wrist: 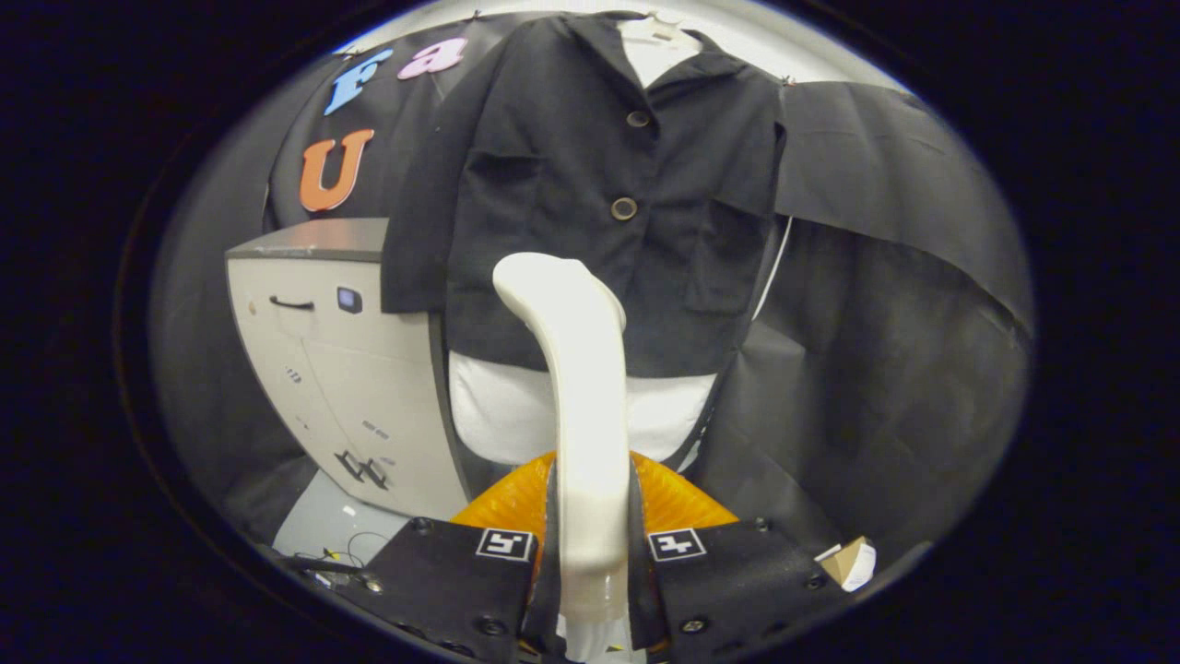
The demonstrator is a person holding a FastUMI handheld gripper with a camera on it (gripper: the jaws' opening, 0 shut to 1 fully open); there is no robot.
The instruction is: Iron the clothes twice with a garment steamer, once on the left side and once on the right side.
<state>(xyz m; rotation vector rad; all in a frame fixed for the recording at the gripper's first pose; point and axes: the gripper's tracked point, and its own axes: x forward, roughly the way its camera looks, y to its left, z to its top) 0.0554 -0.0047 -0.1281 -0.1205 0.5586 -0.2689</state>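
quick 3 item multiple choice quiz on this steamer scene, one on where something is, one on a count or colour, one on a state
1. Where is the grey cabinet?
A. beside the hanging jacket, partly behind its sleeve
B. lying on top of the jacket
C. between the fingers

2. How many buttons show on the front of the black jacket?
A. none
B. two
C. six

3. What is the gripper doing?
A. open with nothing in it
B. shut on the garment steamer
C. shut on a jacket sleeve

Answers:
1 A, the cabinet stands next to the jacket, one sleeve hanging over its corner.
2 B, one button sits above another down the middle.
3 B, both fingers press the white garment steamer handle, its head rising up before the jacket.
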